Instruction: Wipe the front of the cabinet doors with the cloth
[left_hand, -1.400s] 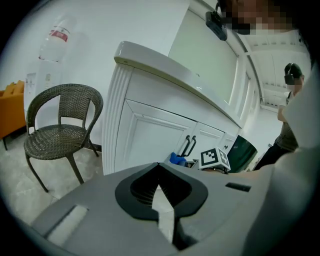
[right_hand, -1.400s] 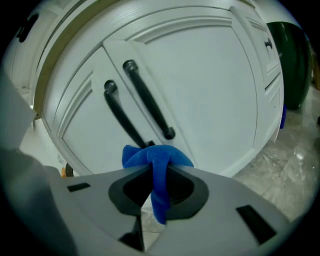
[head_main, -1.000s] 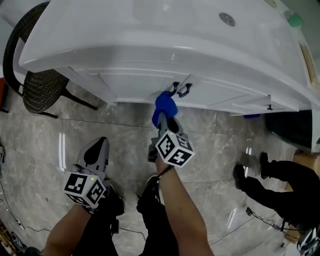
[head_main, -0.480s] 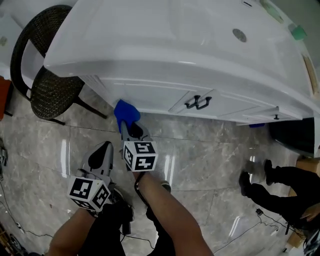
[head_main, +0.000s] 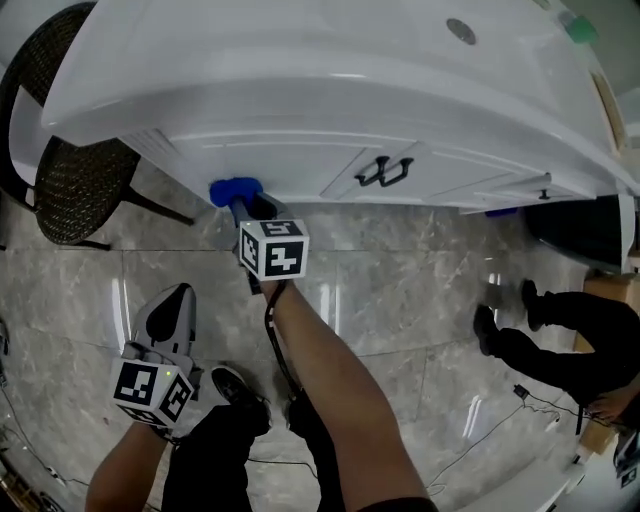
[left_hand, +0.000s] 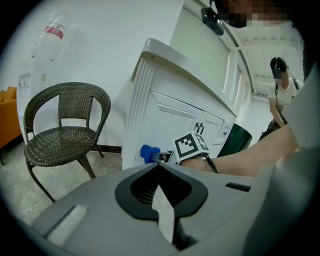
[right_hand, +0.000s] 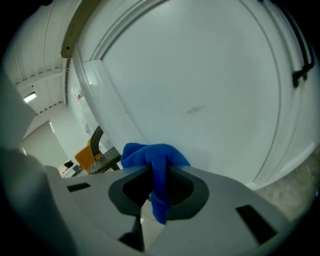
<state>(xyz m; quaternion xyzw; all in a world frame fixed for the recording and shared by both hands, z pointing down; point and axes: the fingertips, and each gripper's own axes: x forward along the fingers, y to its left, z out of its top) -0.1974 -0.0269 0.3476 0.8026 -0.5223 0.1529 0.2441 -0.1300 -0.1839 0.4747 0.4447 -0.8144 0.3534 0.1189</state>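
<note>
The right gripper (head_main: 246, 207) pinches a crumpled bright-blue cloth (head_main: 233, 190) between its grey jaws. The wad bulges past the tips and a tail hangs down into the throat. The cloth sits at the lower left corner of the white panelled cabinet door (head_main: 290, 168), at about 10 o'clock in the head view, against the front or just off it; contact cannot be confirmed. A pair of black curved metal handles (head_main: 385, 172) lies toward 2 o'clock of the cloth, where the two doors meet. The left gripper (head_main: 176, 305) hangs low at 7 o'clock, jaws pressed together on nothing, well apart from the cabinet. A dark woven wicker chair (head_main: 75, 190) stands at 9 o'clock on the grey marble-look tiled floor (head_main: 420, 290), and a person in dark clothes (head_main: 560, 345) is at 3 o'clock.

The wiping appears under way with much of the front left to cover. Done well, the stroke would press only the cloth's bulge to the panel, not the hard jaw tips. Passes would overlap toward 3 o'clock and ease round the handles, with the pinch firm enough that the wad does not slip out.
</note>
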